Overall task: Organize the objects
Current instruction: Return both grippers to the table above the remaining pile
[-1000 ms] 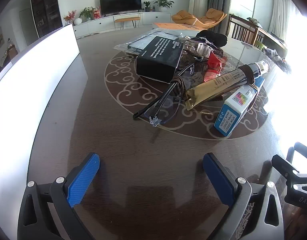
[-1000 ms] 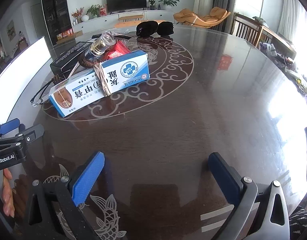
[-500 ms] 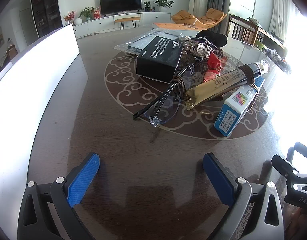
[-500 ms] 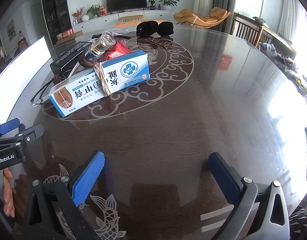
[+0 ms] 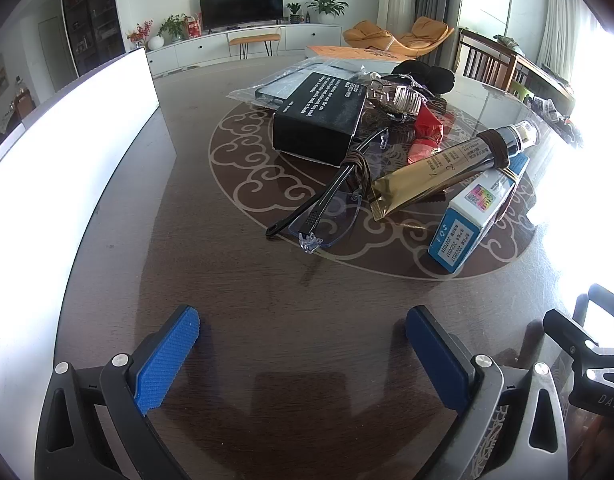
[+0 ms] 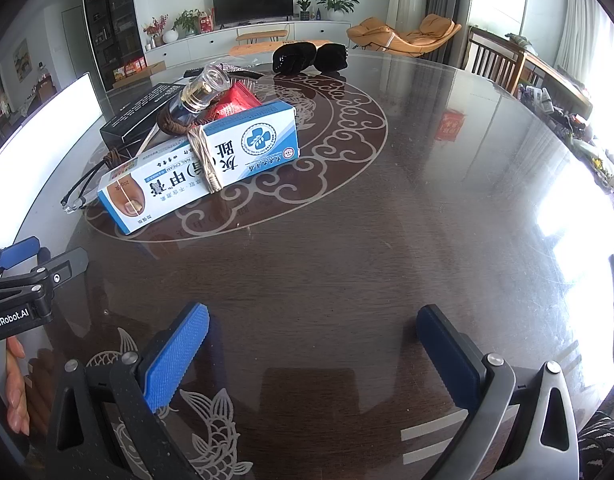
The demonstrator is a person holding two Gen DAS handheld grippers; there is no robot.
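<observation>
clutter is sitting in one heap on the round dark table, and both grippers are hovering low over bare wood with nothing held. left gripper is showing its blue pads spread wide apart; right gripper is standing just as wide.

judging from the heap, the first pick is probably best made from its loose near edge. glasses are lying in the middle of the left view, above the left gripper and nearest to it, with their arms reaching under a gold tube. tube is leaning across a blue and white box at centre right. black box is sitting further up the frame, with a watch and a red packet beside it.

going for the glasses, the pads should be closing on the frame, not the lens, and lifting slowly so the tube is not dragged along.

in the right view the blue and white box is lying in the upper left, well apart from the right gripper.
</observation>
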